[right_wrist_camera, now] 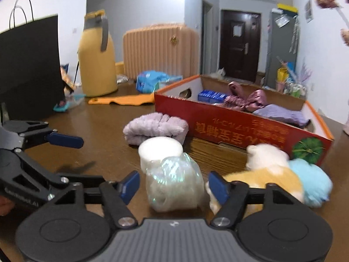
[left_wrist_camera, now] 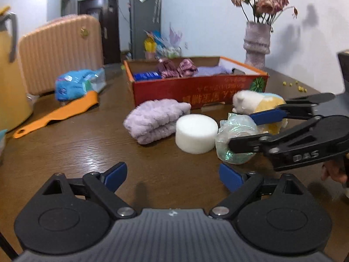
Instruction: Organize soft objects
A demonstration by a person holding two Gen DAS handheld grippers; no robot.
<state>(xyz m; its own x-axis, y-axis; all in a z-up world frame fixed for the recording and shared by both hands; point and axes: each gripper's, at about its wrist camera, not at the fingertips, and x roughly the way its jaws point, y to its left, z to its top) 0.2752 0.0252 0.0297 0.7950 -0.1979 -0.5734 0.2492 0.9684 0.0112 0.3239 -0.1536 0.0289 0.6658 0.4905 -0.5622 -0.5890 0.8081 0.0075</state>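
A shiny plastic-wrapped soft bundle (right_wrist_camera: 174, 185) lies on the brown table, between the open fingers of my right gripper (right_wrist_camera: 173, 187); it also shows in the left wrist view (left_wrist_camera: 236, 138). Beside it are a white foam cylinder (left_wrist_camera: 196, 133), a folded lilac fluffy towel (left_wrist_camera: 156, 119) and a white, yellow and blue plush toy (right_wrist_camera: 281, 174). Behind them stands a red cardboard box (left_wrist_camera: 196, 87) holding purple cloths and a blue pack. My left gripper (left_wrist_camera: 173, 178) is open and empty above bare table, short of the objects.
An orange plastic tool (left_wrist_camera: 59, 114) and a blue plastic pack (left_wrist_camera: 76, 84) lie at the left. A yellow thermos (right_wrist_camera: 97, 54), a black paper bag (right_wrist_camera: 30, 65) and a peach suitcase (left_wrist_camera: 61, 50) stand behind. A vase of flowers (left_wrist_camera: 257, 43) stands right of the box.
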